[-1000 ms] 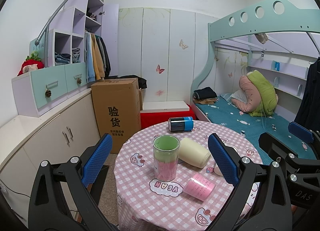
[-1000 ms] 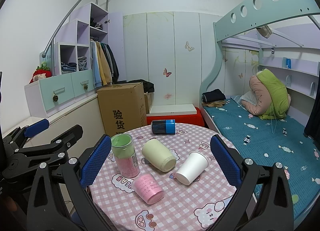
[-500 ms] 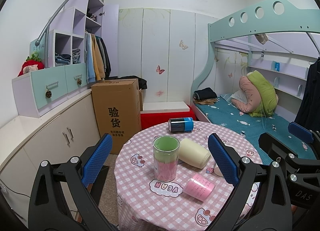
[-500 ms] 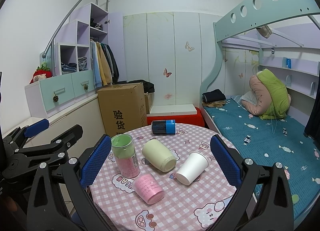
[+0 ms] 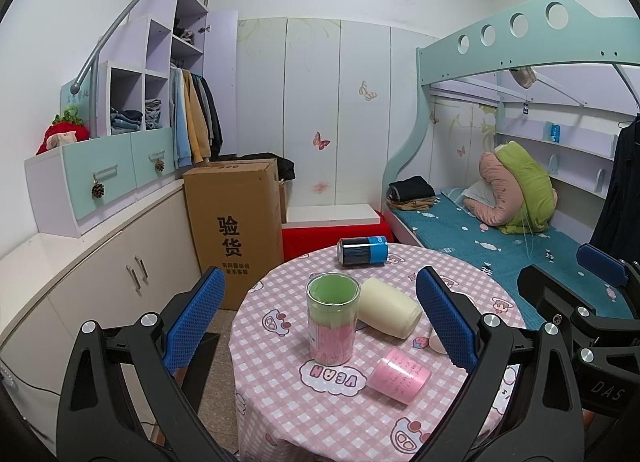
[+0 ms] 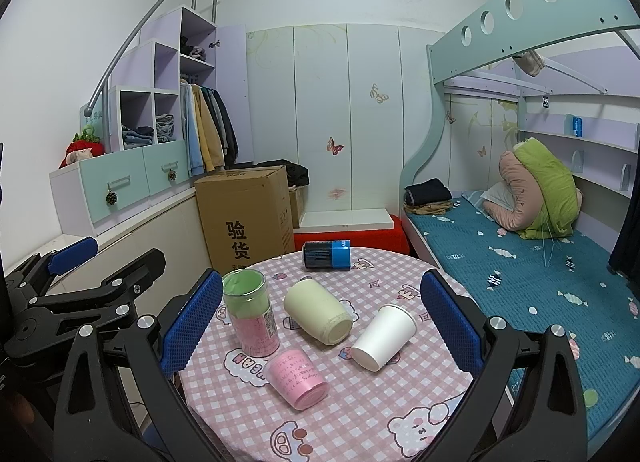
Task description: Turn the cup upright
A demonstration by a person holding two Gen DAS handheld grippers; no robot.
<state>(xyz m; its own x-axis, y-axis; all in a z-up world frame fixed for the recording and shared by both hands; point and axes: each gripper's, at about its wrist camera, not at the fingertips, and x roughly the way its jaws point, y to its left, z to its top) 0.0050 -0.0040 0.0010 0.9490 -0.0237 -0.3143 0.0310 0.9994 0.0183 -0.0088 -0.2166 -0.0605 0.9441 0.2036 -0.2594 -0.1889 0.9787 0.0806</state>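
On a round table with a pink checked cloth [image 6: 360, 422] lie several cups on their sides: a white paper cup [image 6: 384, 337], a cream cup [image 6: 318, 316] [image 5: 389, 313], a pink cup [image 6: 297, 378] [image 5: 399, 376] and a dark blue can [image 6: 327, 255] [image 5: 362, 250]. A clear green-and-pink cup [image 6: 250, 312] [image 5: 332, 324] stands upright. My right gripper [image 6: 320, 326] is open and empty, above the near table. My left gripper [image 5: 316, 326] is open and empty, held back from the upright cup. The white cup is mostly hidden behind a finger in the left wrist view.
A cardboard box [image 5: 236, 223] stands on the floor behind the table, beside a low cabinet [image 5: 100, 270]. A red and white bench [image 5: 332, 225] is behind. A bunk bed with a teal mattress [image 6: 520, 262] runs along the right.
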